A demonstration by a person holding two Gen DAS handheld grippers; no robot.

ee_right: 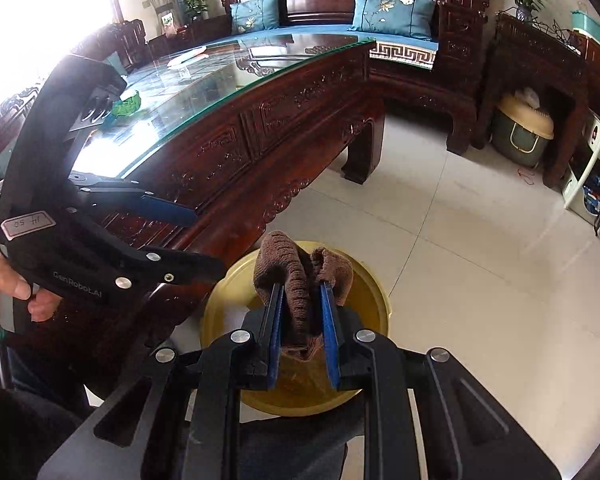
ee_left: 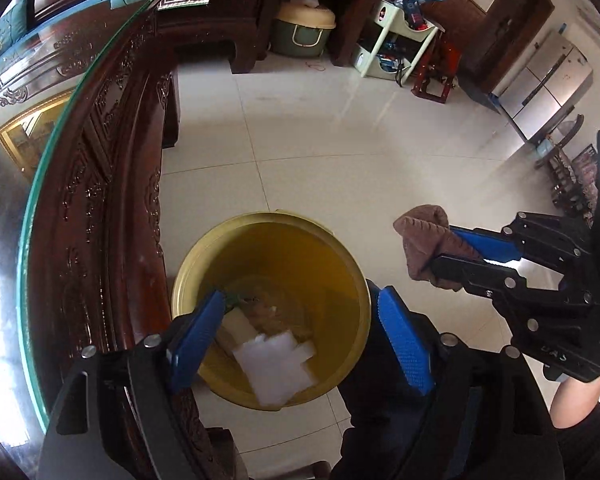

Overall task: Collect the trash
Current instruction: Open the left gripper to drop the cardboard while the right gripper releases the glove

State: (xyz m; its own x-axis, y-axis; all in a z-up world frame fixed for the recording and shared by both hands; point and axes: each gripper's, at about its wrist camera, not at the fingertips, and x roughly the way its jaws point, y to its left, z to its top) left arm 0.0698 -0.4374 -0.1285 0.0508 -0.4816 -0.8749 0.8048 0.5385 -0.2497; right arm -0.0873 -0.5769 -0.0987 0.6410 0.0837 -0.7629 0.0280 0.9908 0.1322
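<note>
A yellow bin [ee_left: 342, 258] stands on the tiled floor beside the carved table. It holds a white crumpled sheet [ee_left: 276, 364] and some other scraps. My left gripper [ee_left: 300, 320] hovers over the bin, open, and its blue pads [ee_left: 406, 344] touch nothing. To its right, my right gripper [ee_left: 444, 244] is shut on a brown cloth [ee_left: 420, 236]. In the right wrist view the right gripper [ee_right: 300, 285] pinches the brown cloth [ee_right: 296, 276] above the bin's rim [ee_right: 380, 300]. The left gripper [ee_right: 206, 240] sits at the left, held by a hand [ee_right: 4, 280].
A dark carved table with a glass top [ee_right: 228, 92] runs along the left; a green wrapper [ee_right: 128, 104] and a white item [ee_right: 188, 58] lie on it. A wooden sofa [ee_right: 380, 4], a green basket [ee_right: 520, 136] and a white shelf [ee_left: 396, 44] stand farther back.
</note>
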